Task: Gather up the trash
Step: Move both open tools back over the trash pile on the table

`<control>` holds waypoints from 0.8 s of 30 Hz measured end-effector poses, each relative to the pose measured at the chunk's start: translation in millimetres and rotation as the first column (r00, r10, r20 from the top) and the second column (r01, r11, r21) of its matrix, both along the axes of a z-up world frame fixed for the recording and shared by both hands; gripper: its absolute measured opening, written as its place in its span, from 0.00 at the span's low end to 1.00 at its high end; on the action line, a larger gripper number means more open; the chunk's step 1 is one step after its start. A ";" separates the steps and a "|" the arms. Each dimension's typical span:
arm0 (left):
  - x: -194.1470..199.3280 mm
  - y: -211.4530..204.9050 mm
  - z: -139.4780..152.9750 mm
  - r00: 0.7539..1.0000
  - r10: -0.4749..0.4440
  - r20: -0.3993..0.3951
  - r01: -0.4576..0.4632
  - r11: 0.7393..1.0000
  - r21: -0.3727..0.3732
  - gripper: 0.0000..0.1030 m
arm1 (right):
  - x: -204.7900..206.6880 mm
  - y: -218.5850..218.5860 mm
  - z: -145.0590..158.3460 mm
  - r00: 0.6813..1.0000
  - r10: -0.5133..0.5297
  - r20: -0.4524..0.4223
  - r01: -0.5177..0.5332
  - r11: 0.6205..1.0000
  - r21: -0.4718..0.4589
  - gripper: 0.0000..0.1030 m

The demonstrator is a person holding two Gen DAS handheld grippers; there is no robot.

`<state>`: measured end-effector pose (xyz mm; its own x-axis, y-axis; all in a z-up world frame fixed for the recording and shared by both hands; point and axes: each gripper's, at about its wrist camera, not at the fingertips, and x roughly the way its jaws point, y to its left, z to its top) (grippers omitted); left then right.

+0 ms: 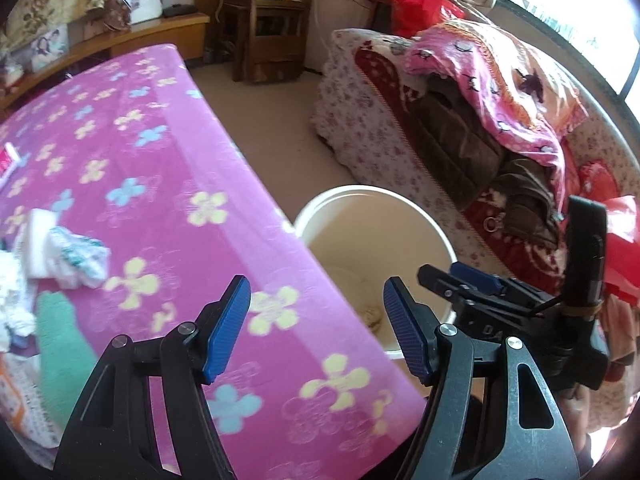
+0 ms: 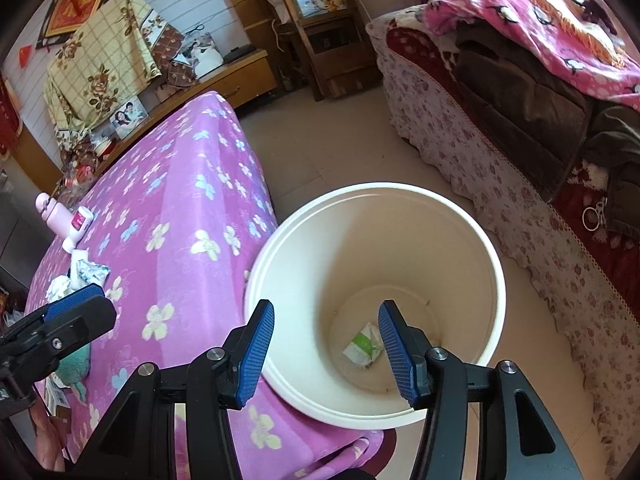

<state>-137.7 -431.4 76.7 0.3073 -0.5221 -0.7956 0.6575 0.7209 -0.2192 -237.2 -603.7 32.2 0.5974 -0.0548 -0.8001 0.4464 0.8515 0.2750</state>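
Hovering over bucket (image 2: 376, 240) rim, right gripper (image 2: 326, 344) empty.

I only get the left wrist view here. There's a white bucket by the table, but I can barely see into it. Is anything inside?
Observer: Yes. The right wrist view looks straight down into the bucket, and one crumpled white-and-green wrapper lies on its bottom.
Operator: Is the right gripper holding something over it?
Observer: No. The right gripper hangs above the bucket with its jaws open and nothing between them.
Operator: Anything on the table that my view cuts off?
Observer: A pink bottle stands at the table's far left edge, beyond the litter you can see.
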 end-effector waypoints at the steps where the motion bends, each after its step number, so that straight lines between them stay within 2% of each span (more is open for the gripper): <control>1: -0.4 4.5 1.3 1.000 0.011 0.013 -0.011 1.000 0.007 0.66 | 1.1 3.8 1.9 1.000 0.005 0.001 -0.005 1.000 -0.002 0.53; 15: 1.2 75.8 17.9 0.988 0.126 0.090 -0.128 0.992 0.020 0.66 | 22.9 71.0 37.9 0.992 0.118 0.044 -0.115 0.992 -0.054 0.59; 24: 4.5 133.9 29.8 0.970 0.209 0.123 -0.212 0.977 0.015 0.66 | 42.5 123.5 51.9 0.976 0.208 0.060 -0.204 0.977 -0.064 0.61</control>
<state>-133.2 -297.6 106.5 0.5022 -0.4136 -0.7595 0.5106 0.8506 -0.1256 -194.7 -480.2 84.1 0.6518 0.0307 -0.7578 0.2419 0.9386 0.2461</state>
